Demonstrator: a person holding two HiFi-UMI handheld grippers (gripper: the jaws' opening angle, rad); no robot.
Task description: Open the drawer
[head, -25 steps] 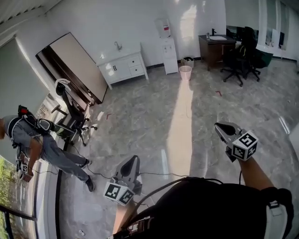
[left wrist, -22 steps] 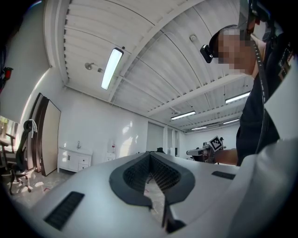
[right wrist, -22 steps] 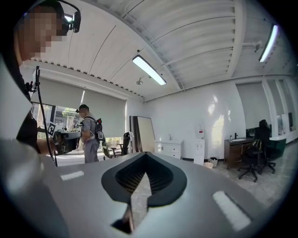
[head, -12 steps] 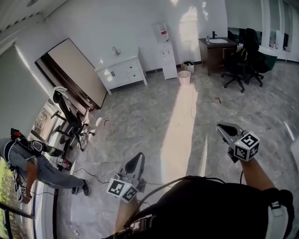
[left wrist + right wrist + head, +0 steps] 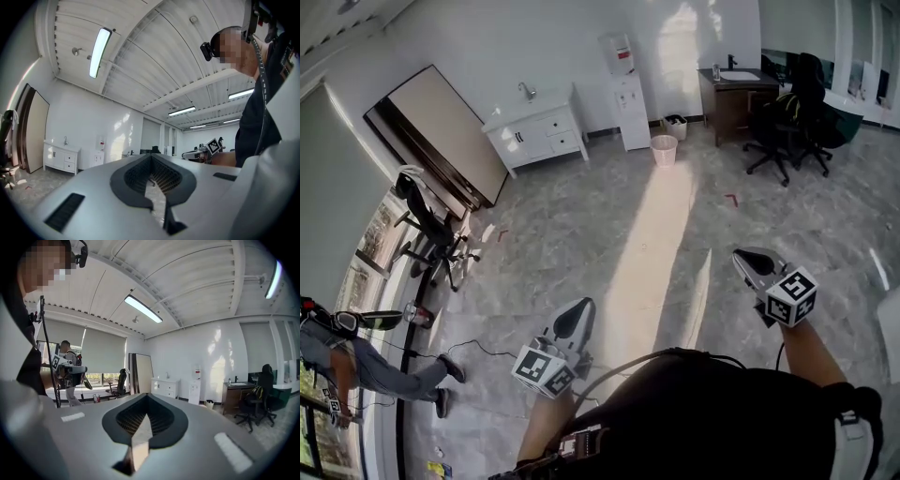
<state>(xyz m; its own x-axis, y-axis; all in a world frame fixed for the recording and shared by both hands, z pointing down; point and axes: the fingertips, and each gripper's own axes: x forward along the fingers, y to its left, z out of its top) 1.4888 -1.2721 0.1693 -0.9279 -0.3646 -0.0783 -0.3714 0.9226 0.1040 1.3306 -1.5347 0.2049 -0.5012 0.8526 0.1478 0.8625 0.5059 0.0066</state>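
Observation:
The white cabinet (image 5: 534, 131) with small drawers and a tap on top stands against the far wall; it also shows in the left gripper view (image 5: 61, 157) and the right gripper view (image 5: 165, 386). All its drawers look closed. My left gripper (image 5: 572, 323) is held level over the marble floor, far short of the cabinet, its jaws shut on nothing (image 5: 151, 157). Further right, my right gripper (image 5: 755, 265) points the same way, also shut and empty (image 5: 146, 397).
A large board (image 5: 441, 131) leans on the wall left of the cabinet. A water dispenser (image 5: 623, 89), a pink bin (image 5: 663, 148), a dark desk (image 5: 736, 94) and office chairs (image 5: 787, 122) stand at the right. Another person (image 5: 356, 361) and a floor cable (image 5: 478, 352) are at the left.
Both grippers have been carried forward across the floor with the person. The other person has slid toward the lower left of the view. The jaws look the same.

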